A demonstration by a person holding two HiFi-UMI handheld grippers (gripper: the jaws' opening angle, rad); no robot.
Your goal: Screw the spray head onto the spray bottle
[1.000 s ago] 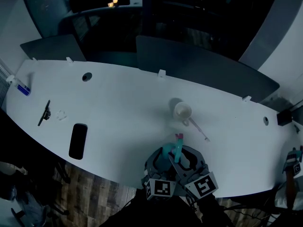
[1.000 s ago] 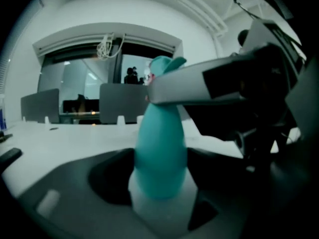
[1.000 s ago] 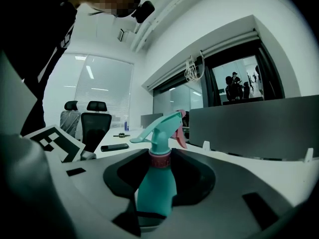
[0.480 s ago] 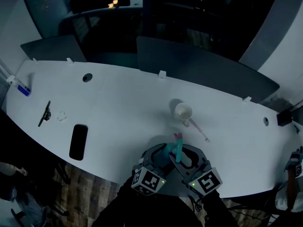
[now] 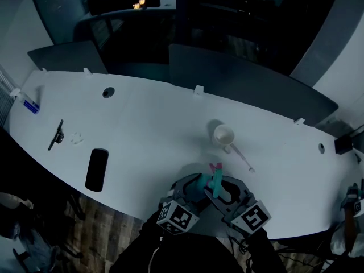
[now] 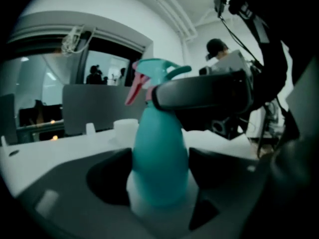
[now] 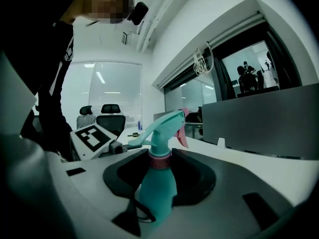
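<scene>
Over the near edge of the white table point(image 5: 148, 124), I hold the teal spray bottle point(image 6: 160, 158) between both tongs. My left tongs point(image 5: 193, 189) clasp the bottle's wide body, pads against its sides, though their jaws have just eased a little wider. My right tongs point(image 5: 226, 189) are clenched at the neck, on the pink collar of the spray head point(image 7: 162, 128). The head sits on top of the bottle with its pink trigger pointing away from me. Farther out on the table stands a white cup point(image 5: 223, 134), and well off to my left lies a black phone point(image 5: 96, 169).
</scene>
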